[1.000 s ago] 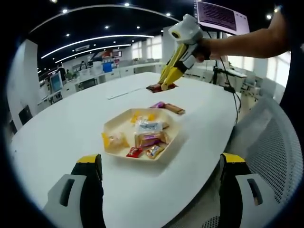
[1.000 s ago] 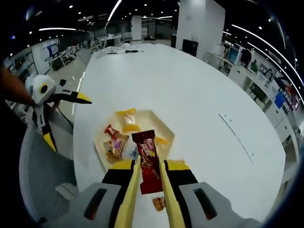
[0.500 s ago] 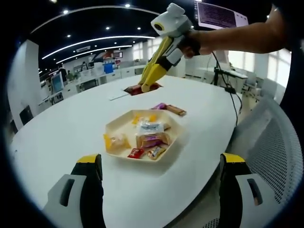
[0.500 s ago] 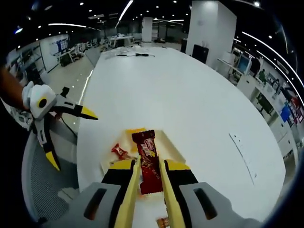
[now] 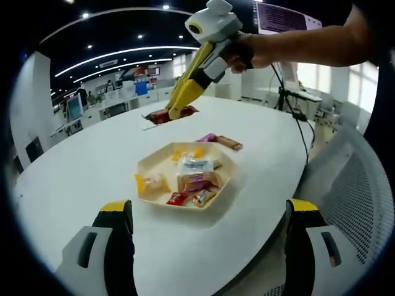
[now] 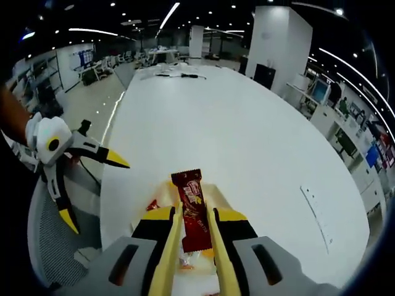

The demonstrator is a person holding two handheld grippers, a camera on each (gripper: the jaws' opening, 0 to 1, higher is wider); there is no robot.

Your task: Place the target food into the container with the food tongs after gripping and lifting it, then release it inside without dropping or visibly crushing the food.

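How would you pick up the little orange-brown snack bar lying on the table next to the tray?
Probably across its narrow middle, coming from above. In the left gripper view the orange-brown snack bar lies flat on the white table, just beyond the tray, so its long sides are open to the fingers. A purple packet sits close at one end, so avoid that end.

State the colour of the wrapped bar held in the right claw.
Dark red wrapped snack bar with pale printing, clearest in the right gripper view.
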